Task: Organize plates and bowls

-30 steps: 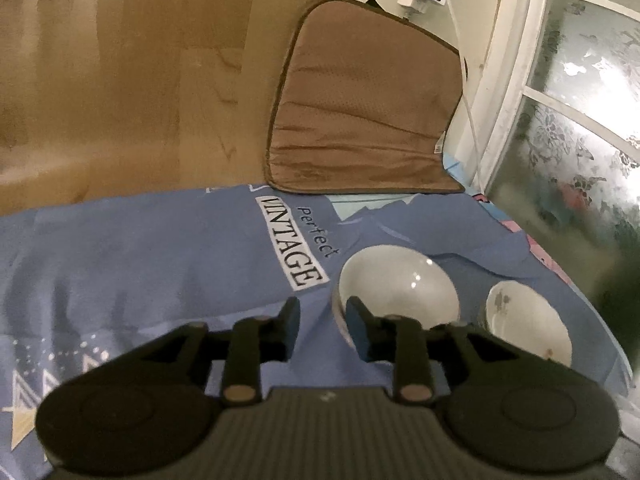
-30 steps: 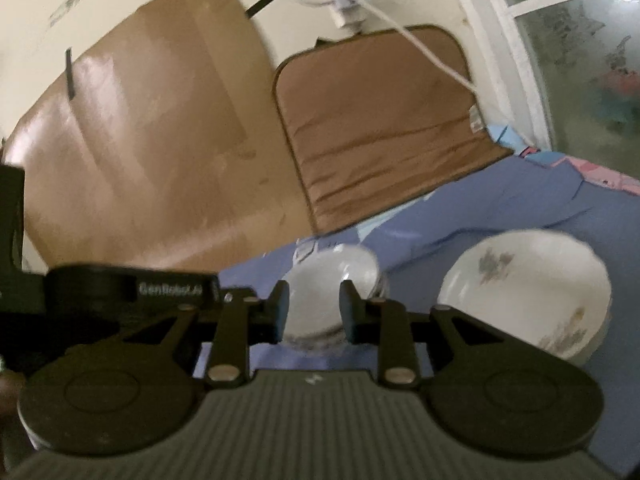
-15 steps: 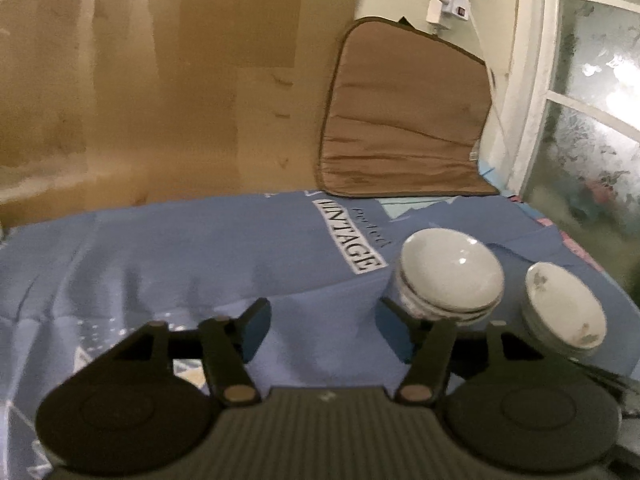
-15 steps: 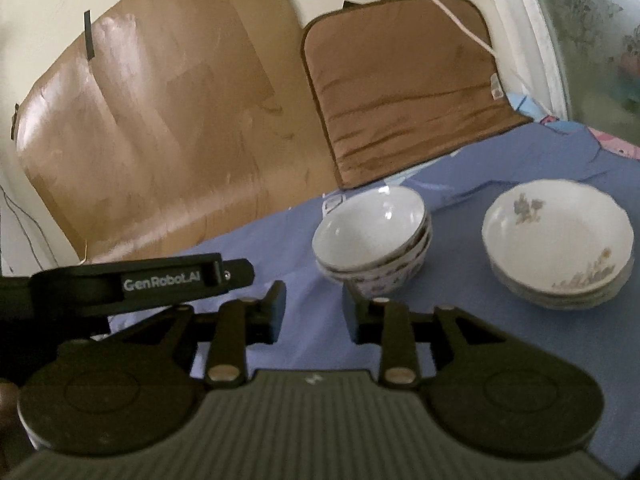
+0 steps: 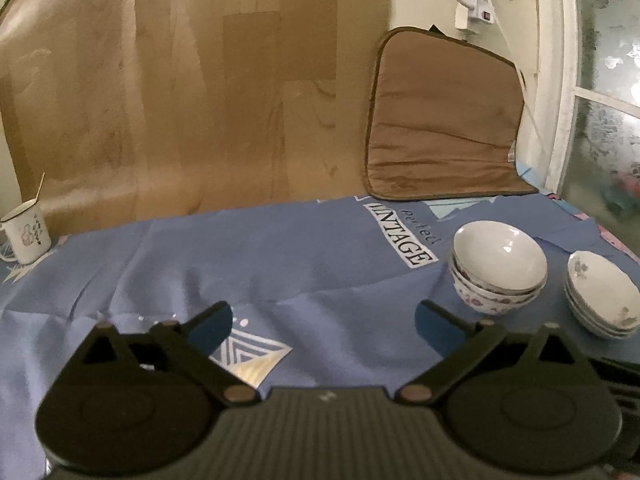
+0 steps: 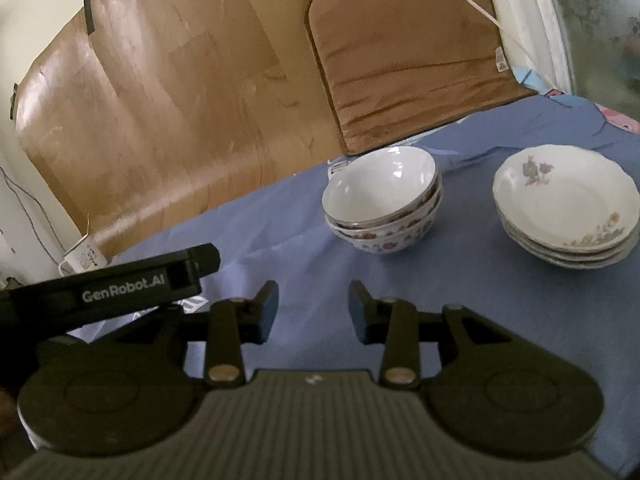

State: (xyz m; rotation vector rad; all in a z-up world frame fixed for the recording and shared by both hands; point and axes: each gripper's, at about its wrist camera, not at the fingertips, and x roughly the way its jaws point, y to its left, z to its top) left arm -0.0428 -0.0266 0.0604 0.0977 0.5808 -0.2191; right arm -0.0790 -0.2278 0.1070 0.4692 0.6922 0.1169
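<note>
A stack of white bowls (image 5: pixel 498 270) (image 6: pixel 382 200) with flowered sides stands on the blue cloth (image 5: pixel 280 264) (image 6: pixel 500 300). To its right sits a stack of shallow flowered plates (image 5: pixel 602 294) (image 6: pixel 566 210). My left gripper (image 5: pixel 324 320) hovers over bare cloth to the left of the bowls, jaws still opening and very wide, nothing between them. My right gripper (image 6: pixel 314 306) hangs short of the bowls, jaws opening with a modest gap and nothing in it. The left gripper's body (image 6: pixel 120 282) shows at the left of the right wrist view.
A brown cushion (image 5: pixel 444 120) (image 6: pixel 408 52) leans on the wall behind the stacks. Brown paper (image 5: pixel 180 92) covers the wall. A white mug (image 5: pixel 26 232) (image 6: pixel 84 258) stands at the cloth's far left. A frosted window (image 5: pixel 608 92) and white cable (image 6: pixel 476 4) are at right.
My left gripper opened wide and drew back left from the bowl stack. My right gripper backed off and opened slightly. Both stacks now look farther away.
</note>
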